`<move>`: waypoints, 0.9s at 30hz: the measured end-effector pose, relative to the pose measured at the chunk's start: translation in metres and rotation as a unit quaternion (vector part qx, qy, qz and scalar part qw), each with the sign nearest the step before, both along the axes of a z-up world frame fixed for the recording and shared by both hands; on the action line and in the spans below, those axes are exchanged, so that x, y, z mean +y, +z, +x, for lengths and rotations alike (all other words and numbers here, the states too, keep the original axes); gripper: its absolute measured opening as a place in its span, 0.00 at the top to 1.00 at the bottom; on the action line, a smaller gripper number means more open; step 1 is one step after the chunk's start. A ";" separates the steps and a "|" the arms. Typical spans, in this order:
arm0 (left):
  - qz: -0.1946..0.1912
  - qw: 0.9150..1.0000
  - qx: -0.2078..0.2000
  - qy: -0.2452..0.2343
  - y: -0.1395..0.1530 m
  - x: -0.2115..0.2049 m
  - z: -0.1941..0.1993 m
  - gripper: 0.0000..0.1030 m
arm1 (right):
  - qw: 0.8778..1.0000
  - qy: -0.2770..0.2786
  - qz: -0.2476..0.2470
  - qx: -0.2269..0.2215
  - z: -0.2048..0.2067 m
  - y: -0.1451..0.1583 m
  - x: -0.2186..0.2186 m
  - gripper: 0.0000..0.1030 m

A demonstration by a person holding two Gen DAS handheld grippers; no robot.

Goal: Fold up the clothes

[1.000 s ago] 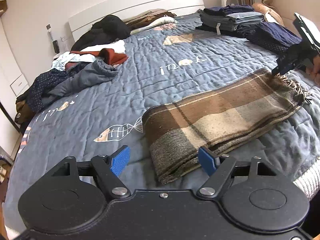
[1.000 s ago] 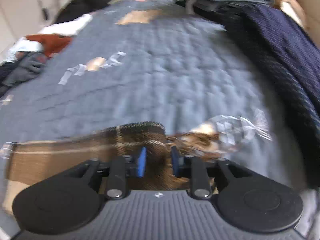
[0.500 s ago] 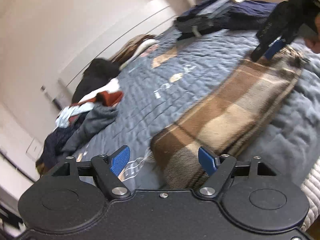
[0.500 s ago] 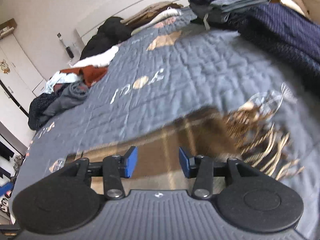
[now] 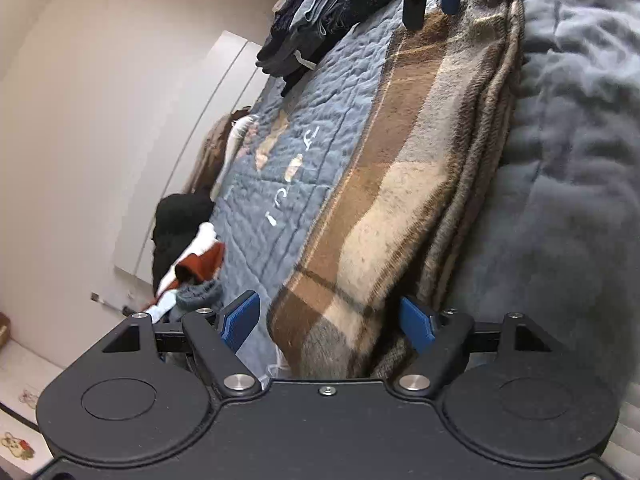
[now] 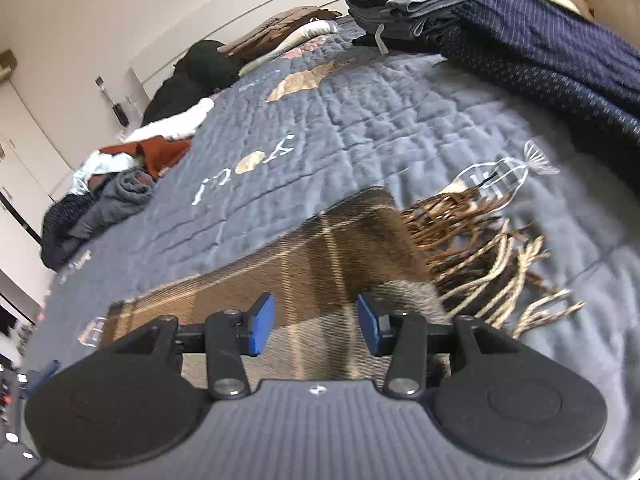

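1. Plaid scarf [image 5: 404,184]: it lies as a long, layered strip on the blue quilt [image 5: 320,120], running from the bottom centre of the left view to the upper right, where its fringe [image 6: 480,248] ends. The stacked edges on its right side suggest it is already doubled lengthwise.
2. My left gripper [image 5: 328,322] sits at the bottom centre of its view with its blue pads spread wide, one on each side of the scarf's near end and not pinching it (I judge this a straddle ready for a grasp, so the end can be carried over).
3. My right gripper [image 6: 316,322], low in its own view and at the top of the left view, is also parted, hovering over the fringed end with no cloth clamped.
4. Folded dark clothes [image 6: 424,4] are stacked upper right; a loose heap [image 6: 116,176] waits at the left.
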State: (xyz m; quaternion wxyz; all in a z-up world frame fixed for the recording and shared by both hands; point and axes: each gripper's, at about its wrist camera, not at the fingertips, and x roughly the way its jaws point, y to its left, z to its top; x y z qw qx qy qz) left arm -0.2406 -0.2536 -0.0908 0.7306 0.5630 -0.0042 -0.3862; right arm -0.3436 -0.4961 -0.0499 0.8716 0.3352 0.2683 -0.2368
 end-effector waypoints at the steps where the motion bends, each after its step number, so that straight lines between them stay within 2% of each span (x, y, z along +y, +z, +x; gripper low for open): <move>1: 0.000 1.000 -0.001 0.002 -0.001 -0.001 0.001 0.27 | 1.000 0.005 0.002 0.002 0.003 -0.002 0.002 0.56; 4: 0.010 1.000 -0.015 0.015 -0.004 0.004 0.012 0.27 | 1.000 0.016 -0.002 0.025 0.012 -0.013 0.010 0.56; 10: 0.041 0.997 -0.052 0.050 -0.010 0.029 0.045 0.27 | 0.996 -0.029 -0.032 0.073 0.009 -0.026 0.003 0.57; 13: 0.042 0.997 -0.042 0.049 -0.005 0.050 0.059 0.26 | 0.995 -0.042 -0.032 0.085 0.002 -0.029 -0.005 0.60; 15: 0.030 0.998 -0.029 0.040 0.004 0.049 0.051 0.26 | 0.995 -0.035 -0.034 0.089 0.000 -0.031 -0.005 0.61; 18: 0.012 1.000 -0.010 0.025 0.017 0.047 0.038 0.27 | 0.991 -0.033 -0.063 0.110 -0.002 -0.028 0.000 0.61; 21: -0.007 1.000 0.009 0.011 0.031 0.045 0.026 0.27 | 0.993 -0.040 -0.053 0.096 -0.013 -0.017 -0.006 0.60; 27: -0.044 0.998 0.047 -0.018 0.057 0.040 0.000 0.27 | 0.993 -0.072 -0.071 0.067 -0.044 0.012 -0.028 0.57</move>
